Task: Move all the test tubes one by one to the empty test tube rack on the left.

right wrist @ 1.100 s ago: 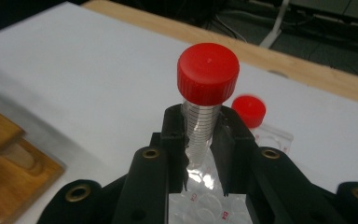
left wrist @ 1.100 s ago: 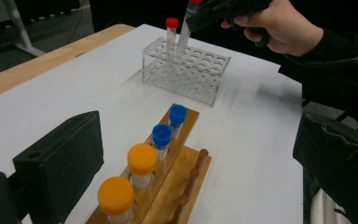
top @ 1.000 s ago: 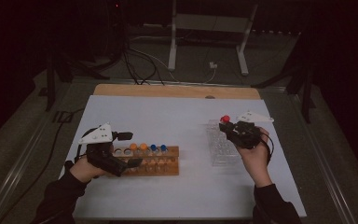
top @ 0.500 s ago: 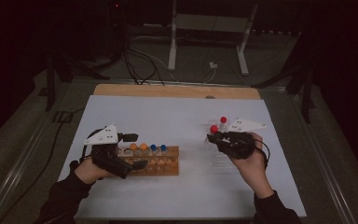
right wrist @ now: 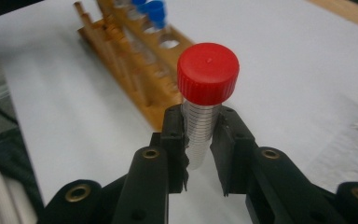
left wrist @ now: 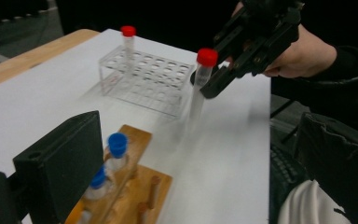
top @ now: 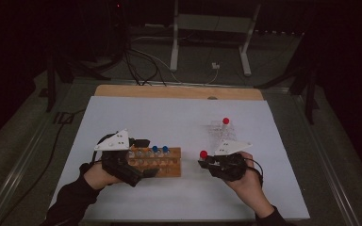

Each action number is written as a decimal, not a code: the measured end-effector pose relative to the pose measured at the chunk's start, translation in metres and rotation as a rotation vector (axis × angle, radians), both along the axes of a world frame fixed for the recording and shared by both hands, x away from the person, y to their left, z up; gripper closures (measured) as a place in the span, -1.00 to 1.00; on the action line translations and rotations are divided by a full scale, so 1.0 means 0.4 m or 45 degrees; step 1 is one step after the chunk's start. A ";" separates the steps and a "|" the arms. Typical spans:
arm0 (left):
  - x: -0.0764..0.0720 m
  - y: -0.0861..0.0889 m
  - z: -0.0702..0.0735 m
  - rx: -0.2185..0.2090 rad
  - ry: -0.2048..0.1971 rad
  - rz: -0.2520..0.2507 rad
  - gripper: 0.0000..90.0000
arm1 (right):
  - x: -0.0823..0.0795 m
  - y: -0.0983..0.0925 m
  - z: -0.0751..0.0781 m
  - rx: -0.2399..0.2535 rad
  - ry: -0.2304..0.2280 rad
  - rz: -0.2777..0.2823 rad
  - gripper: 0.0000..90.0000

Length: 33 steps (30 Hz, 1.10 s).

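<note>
My right gripper [top: 206, 162] is shut on a clear tube with a red cap [top: 203, 154] and holds it upright above the white table, between the two racks. Its pads [right wrist: 175, 133] clamp the tube [right wrist: 207, 74] just under the cap. The wooden rack [top: 162, 165] lies left of it, with two blue-capped tubes [top: 159, 149] in its far row. My left gripper [top: 146, 158] is open, and its jaws straddle the rack's left end. In the left gripper view, the rack [left wrist: 144, 186] and blue caps [left wrist: 117, 143] sit beside the left jaw, and the right gripper [left wrist: 208, 84] holds the tube [left wrist: 207, 57] farther off.
A clear plastic rack [top: 220, 132] stands behind my right hand, with one red-capped tube [top: 226, 121] at its far corner. The same rack [left wrist: 144, 79] is in the left gripper view. A wooden strip [top: 179, 92] borders the table's far edge, and cables lie on the floor beyond it.
My right gripper has carried the red-capped tube left and nearer, away from the clear rack toward the wooden one. My left gripper has shifted slightly right over the wooden rack's left end.
</note>
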<state>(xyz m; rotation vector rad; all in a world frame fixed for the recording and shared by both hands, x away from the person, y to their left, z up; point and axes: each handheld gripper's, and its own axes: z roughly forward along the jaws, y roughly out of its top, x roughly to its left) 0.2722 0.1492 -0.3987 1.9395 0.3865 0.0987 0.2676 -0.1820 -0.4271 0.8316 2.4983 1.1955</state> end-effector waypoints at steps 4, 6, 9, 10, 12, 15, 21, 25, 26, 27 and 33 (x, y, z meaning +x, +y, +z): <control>-0.010 -0.023 -0.003 0.012 0.003 -0.029 -0.94 | -0.016 0.016 -0.005 -0.005 0.018 0.042 0.67; -0.015 -0.036 -0.003 0.019 0.000 -0.039 -0.94 | -0.023 0.023 -0.006 -0.006 0.023 0.063 0.67; -0.022 -0.054 -0.004 0.027 0.002 -0.058 -0.94 | -0.033 0.032 -0.009 -0.010 0.030 0.087 0.67; -0.025 -0.060 -0.004 0.028 0.003 -0.068 -0.94 | -0.036 0.035 -0.009 -0.012 0.032 0.093 0.67; -0.028 -0.070 -0.005 0.029 0.005 -0.069 -0.94 | -0.041 0.039 -0.009 -0.015 0.032 0.106 0.67; -0.031 -0.082 -0.008 0.026 0.010 -0.080 -0.93 | -0.049 0.046 -0.009 -0.016 0.036 0.124 0.67; -0.035 -0.106 -0.014 0.033 0.015 -0.092 -0.89 | -0.059 0.059 -0.007 -0.009 0.036 0.161 0.67; -0.037 -0.119 -0.019 0.044 0.012 -0.102 -0.86 | -0.062 0.061 -0.005 -0.002 0.041 0.173 0.67; -0.037 -0.123 -0.021 0.042 0.016 -0.104 -0.85 | -0.063 0.062 -0.004 0.000 0.042 0.176 0.67; -0.038 -0.127 -0.022 0.041 0.016 -0.110 -0.82 | -0.064 0.062 -0.004 -0.001 0.042 0.179 0.67; -0.037 -0.150 -0.030 0.040 0.021 -0.102 -0.63 | -0.069 0.066 -0.001 0.007 0.042 0.186 0.67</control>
